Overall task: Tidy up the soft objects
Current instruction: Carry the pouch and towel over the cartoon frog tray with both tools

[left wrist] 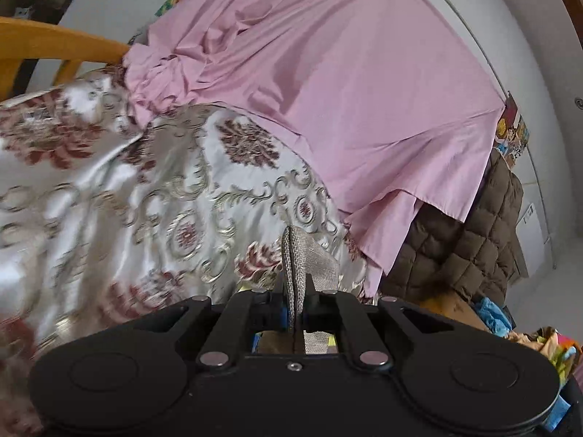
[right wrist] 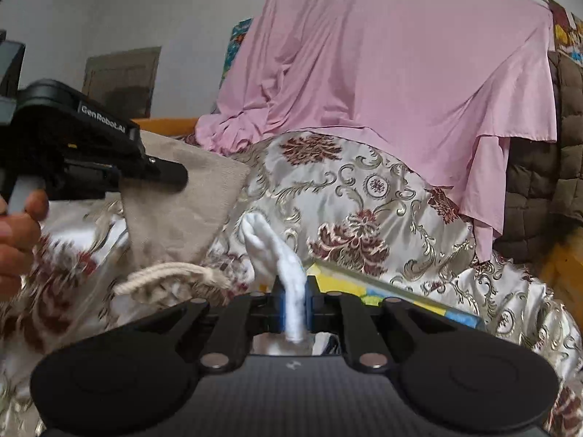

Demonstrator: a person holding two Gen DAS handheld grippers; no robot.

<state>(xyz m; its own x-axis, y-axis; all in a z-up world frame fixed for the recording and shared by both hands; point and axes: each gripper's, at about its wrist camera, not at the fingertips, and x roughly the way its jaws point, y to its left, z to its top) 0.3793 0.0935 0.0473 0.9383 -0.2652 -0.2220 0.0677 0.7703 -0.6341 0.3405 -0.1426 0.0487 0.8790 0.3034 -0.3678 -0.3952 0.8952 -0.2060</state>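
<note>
My left gripper (left wrist: 293,291) is shut on the edge of a beige woven drawstring bag (left wrist: 297,258), held above the floral satin bedcover (left wrist: 153,196). In the right wrist view the left gripper (right wrist: 171,174) holds that bag (right wrist: 175,211) up at the left, its rope drawstring (right wrist: 164,276) hanging below. My right gripper (right wrist: 294,298) is shut on a white sock (right wrist: 277,255), held just right of the bag's mouth.
A pink sheet (right wrist: 382,73) drapes over the back. A brown quilted blanket (right wrist: 539,167) hangs at the right. A colourful flat item (right wrist: 400,298) lies on the bedcover (right wrist: 364,200). An orange wooden bed rail (left wrist: 54,43) is at upper left.
</note>
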